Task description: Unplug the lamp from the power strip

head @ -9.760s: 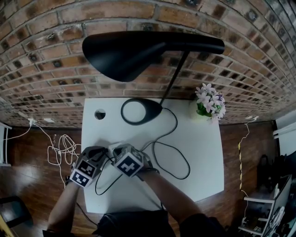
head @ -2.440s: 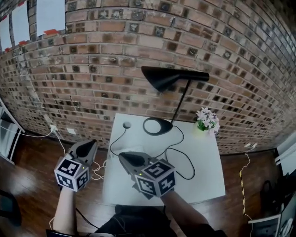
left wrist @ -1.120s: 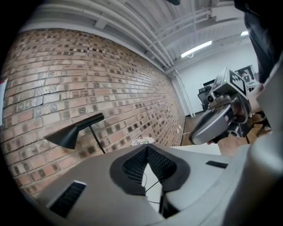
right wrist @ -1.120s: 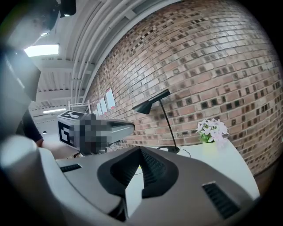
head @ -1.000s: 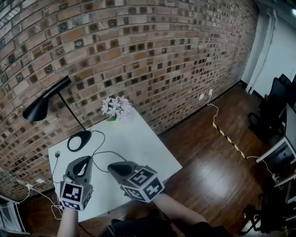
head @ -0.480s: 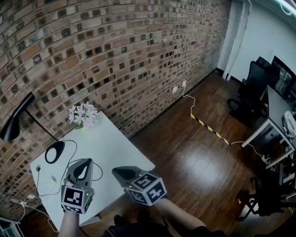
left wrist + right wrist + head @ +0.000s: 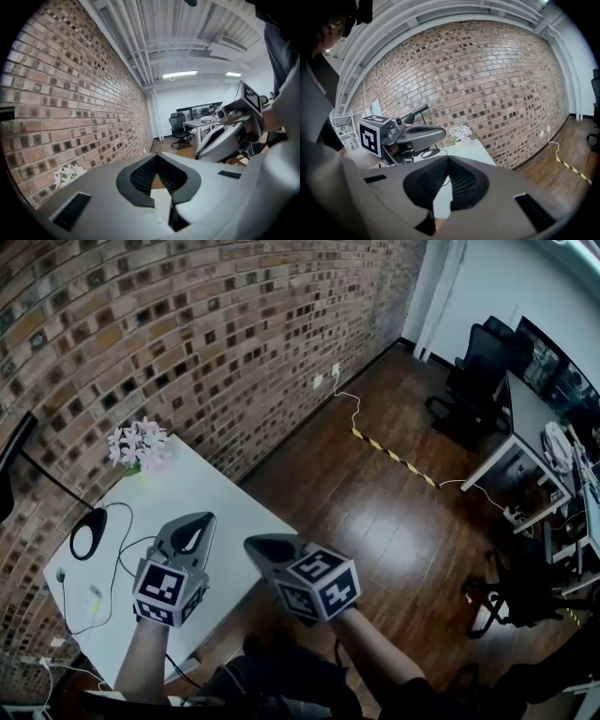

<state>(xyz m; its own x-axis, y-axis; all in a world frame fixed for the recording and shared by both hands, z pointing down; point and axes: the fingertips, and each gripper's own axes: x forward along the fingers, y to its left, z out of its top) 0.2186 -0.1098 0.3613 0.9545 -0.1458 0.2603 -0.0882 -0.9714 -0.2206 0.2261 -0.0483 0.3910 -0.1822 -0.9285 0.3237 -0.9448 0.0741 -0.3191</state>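
Observation:
The black lamp's round base (image 7: 87,533) stands on the white table (image 7: 197,486) at the picture's left, its black cord (image 7: 122,554) looping over the tabletop. A small white piece (image 7: 95,594) lies near the table's left edge; I cannot tell whether it is the plug or the power strip. My left gripper (image 7: 199,521) hangs above the table's near corner, shut and empty. To its right, over the table's edge, my right gripper (image 7: 255,545) is also shut with nothing in it. Neither touches the lamp or the cord. In the right gripper view the lamp (image 7: 415,114) shows behind the left gripper.
A pot of pale flowers (image 7: 134,444) stands at the table's far corner by the brick wall (image 7: 187,324). Wooden floor (image 7: 375,521) spreads to the right, with a yellow-black taped cable (image 7: 394,457), office chairs (image 7: 478,362) and a desk (image 7: 534,427). White cables (image 7: 52,657) lie on the floor at lower left.
The head view has swung right, so the table and lamp have slid to the left edge and more floor and office show. Both grippers stay shut and raised, a little closer together.

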